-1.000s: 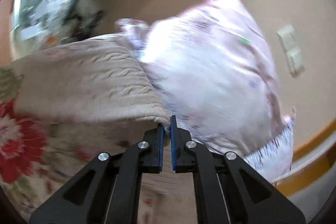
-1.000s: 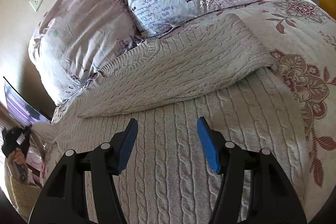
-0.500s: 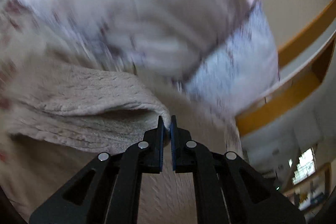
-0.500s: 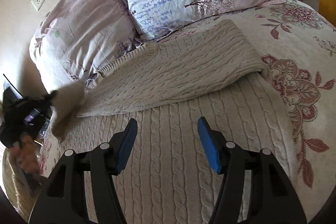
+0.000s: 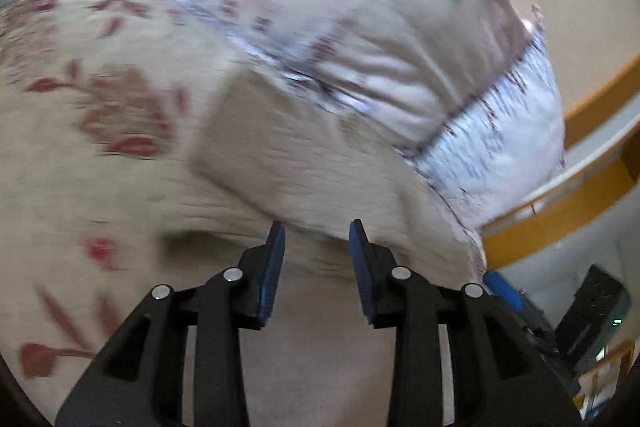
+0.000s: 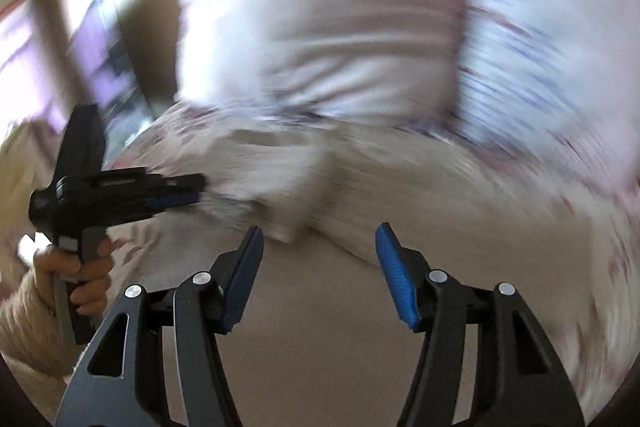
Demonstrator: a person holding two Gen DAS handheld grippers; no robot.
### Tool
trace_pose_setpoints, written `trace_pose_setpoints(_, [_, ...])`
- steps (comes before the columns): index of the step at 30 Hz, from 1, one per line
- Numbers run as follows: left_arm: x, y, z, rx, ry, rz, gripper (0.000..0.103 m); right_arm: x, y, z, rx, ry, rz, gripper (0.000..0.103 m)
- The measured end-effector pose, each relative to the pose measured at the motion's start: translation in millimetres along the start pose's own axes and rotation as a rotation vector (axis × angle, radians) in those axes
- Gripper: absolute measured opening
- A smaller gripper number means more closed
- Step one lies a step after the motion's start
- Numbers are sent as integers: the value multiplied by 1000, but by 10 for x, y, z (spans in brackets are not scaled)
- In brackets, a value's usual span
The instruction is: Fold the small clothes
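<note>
A beige cable-knit sweater [image 5: 296, 163] lies on the bed with a sleeve folded across its body; it also shows, blurred, in the right wrist view [image 6: 360, 195]. My left gripper [image 5: 318, 239] is open and empty just above the folded sleeve's edge. It also shows from the side at the left of the right wrist view [image 6: 192, 191], at the sweater's left edge. My right gripper [image 6: 318, 247] is open wide and empty above the sweater's lower body.
Two floral pillows [image 5: 360, 39] lean against the wall behind the sweater. The floral bedspread [image 5: 92, 99] lies under the sweater. A wooden headboard [image 5: 580, 187] is at the right. A hand in a knit cuff [image 6: 76, 279] holds the left gripper.
My left gripper carried the sleeve across the sweater, then opened and let it go. My right gripper stayed open and swung left; its view is now blurred.
</note>
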State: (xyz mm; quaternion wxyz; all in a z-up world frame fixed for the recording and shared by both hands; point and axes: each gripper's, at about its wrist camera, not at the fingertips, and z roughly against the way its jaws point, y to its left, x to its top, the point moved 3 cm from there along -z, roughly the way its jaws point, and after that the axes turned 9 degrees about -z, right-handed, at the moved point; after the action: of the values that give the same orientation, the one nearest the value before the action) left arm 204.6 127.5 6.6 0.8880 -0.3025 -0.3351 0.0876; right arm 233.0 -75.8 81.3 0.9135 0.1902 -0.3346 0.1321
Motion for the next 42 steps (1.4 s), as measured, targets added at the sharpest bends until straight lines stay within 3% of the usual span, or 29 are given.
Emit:
trace_pose_setpoints(6, [-71,361,6,29,22,83,29,92,683,-749,-9,84,233,54])
trace_pose_setpoints(12, [-88,445,18,2,12,105,27,-8,814,-1307,-98,175,333,52])
trace_pose_setpoints(13, [-91,442,17,-1,10,106,27,-21,794,-1322,-93,165,328,49])
trace_pose_setpoints(14, [-93,439,15,-3,10,105,27,-21,780,-1310,-77,156,313,37])
trace_pose_setpoints(15, [-95,447,17,-7,10,106,27,-6,748,-1304,-64,160,276,22])
trace_pose_setpoints(18, [-87,449,0,-9,12,106,26,66,638,-1236,-31,146,205,5])
trace_pose_setpoints(23, [-97,448,7,2,8,97,26,259,264,-990,-46,68,22,4])
trace_pose_setpoints(25, [-96,444,5,7,8,92,26,368,35,-819,-94,4,-74,4])
trace_pose_setpoints(27, [-94,438,1,11,9,90,26,430,-251,-609,-128,-57,-207,4])
trace_pose_setpoints(29, [-94,435,-3,10,12,92,26,329,-765,-315,-166,-94,-453,4])
trace_pose_setpoints(32, [-94,441,-10,5,13,96,26,-49,-1297,-108,-265,-39,-648,4])
trace_pose_setpoints(34, [-89,437,-19,9,18,87,26,-269,-1515,-46,-250,25,-725,5])
trace_pose_setpoints(35, [-88,434,-22,11,19,83,26,-357,-1607,-8,-226,42,-778,9])
trace_pose_setpoints(37, [-86,429,-28,14,23,78,26,-488,-1816,112,-156,45,-898,32])
trace_pose_setpoints(38, [-87,429,-28,13,24,78,26,-517,-1910,183,-138,17,-942,51])
trace_pose_setpoints(42, [-86,426,-33,11,24,81,26,-553,-2133,346,-133,-47,-1030,53])
